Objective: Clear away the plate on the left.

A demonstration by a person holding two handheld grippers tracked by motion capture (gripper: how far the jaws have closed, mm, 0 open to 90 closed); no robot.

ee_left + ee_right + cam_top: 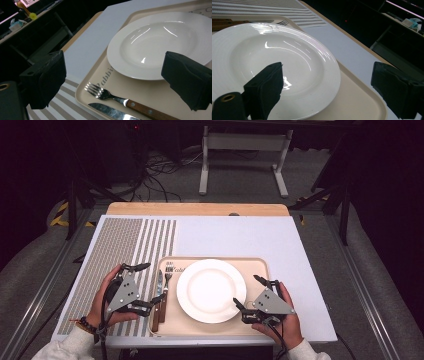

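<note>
Beige tray carrying empty white plate, fork and knife lying alongside, left gripper view resolving serrated blade, left gripper and right gripper both hovering released.

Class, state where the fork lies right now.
In the high view the fork lies on the beige tray, at its left edge, between the knife and the white plate, beside the left gripper.

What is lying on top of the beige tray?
On the tray lie a white plate, empty inside, and left of it a fork and knife with wooden handles. The plate partly covers printed lettering on the tray.
</note>
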